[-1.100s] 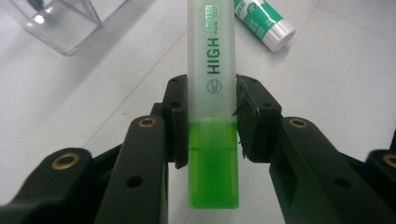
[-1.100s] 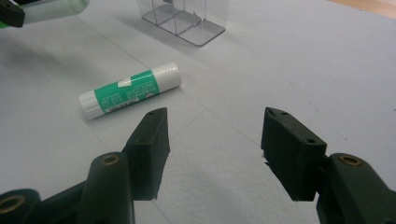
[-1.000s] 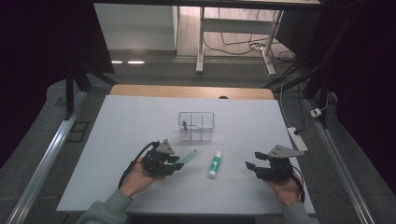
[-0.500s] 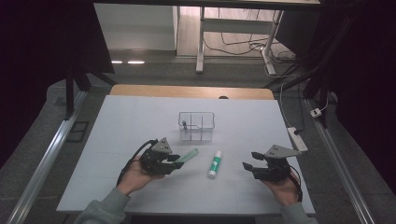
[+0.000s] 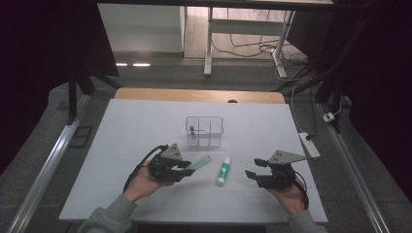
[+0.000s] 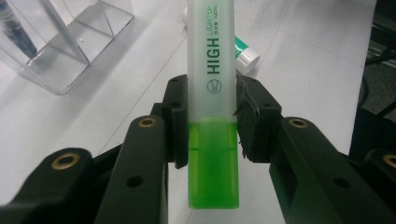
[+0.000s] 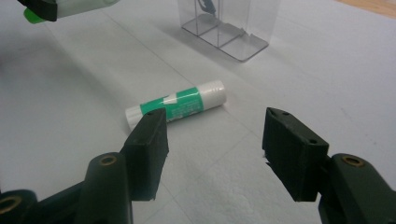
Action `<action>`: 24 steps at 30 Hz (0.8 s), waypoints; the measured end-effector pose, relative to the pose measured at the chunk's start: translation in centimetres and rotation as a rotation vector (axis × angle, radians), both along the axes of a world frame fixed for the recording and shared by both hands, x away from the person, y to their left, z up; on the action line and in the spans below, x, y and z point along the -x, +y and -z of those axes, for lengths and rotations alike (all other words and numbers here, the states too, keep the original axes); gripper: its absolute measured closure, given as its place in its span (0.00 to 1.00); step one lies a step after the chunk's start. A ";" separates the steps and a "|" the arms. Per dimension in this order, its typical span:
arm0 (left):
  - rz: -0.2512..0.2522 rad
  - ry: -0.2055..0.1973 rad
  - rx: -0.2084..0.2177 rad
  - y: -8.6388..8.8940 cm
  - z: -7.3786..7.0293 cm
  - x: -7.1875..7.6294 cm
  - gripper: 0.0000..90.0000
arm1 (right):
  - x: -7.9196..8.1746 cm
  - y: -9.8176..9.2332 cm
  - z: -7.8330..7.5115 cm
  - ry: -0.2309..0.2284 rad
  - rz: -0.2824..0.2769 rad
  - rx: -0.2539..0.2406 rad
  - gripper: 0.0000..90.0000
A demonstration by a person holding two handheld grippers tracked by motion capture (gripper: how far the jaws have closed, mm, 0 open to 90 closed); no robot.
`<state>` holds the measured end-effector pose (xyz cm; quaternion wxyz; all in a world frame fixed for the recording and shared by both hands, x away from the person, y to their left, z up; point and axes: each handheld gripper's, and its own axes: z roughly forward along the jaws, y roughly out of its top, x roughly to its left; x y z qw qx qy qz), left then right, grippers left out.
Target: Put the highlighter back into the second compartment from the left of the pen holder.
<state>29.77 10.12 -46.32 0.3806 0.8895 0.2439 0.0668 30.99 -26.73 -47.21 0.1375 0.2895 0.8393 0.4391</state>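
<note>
My left gripper (image 5: 188, 168) (image 6: 208, 116) is shut on a pale green highlighter (image 5: 201, 162) (image 6: 211, 70), its pads pressing both sides near the bright green cap; the highlighter points toward the table's middle. A white and green glue stick (image 5: 223, 170) (image 7: 177, 106) (image 6: 246, 54) lies flat on the table between the two grippers. My right gripper (image 5: 251, 171) (image 7: 215, 123) stands open just right of the glue stick, with nothing between its jaws; in the right gripper view the stick lies a little beyond the fingertips.
A clear plastic organiser (image 5: 204, 131) (image 7: 229, 28) (image 6: 60, 44) with compartments stands behind the glue stick, a dark pen (image 5: 191, 130) upright in its left compartment. A white power strip (image 5: 309, 144) lies at the table's right edge (image 5: 296, 160).
My right gripper has edged slightly left toward the glue stick. The left gripper and highlighter have stayed where they were.
</note>
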 end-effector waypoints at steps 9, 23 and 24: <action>0.046 -0.021 -0.028 -0.7 0.0 -0.2 0.73 | -0.3 1.2 -0.1 0.016 -0.039 0.013 0.44; 0.122 -0.055 -0.086 -2.3 0.4 -0.3 0.73 | -0.9 4.3 -0.7 0.052 -0.142 0.049 0.40; 0.122 -0.055 -0.090 -2.4 0.4 -0.3 0.73 | -0.9 4.5 -0.7 0.053 -0.150 0.054 0.40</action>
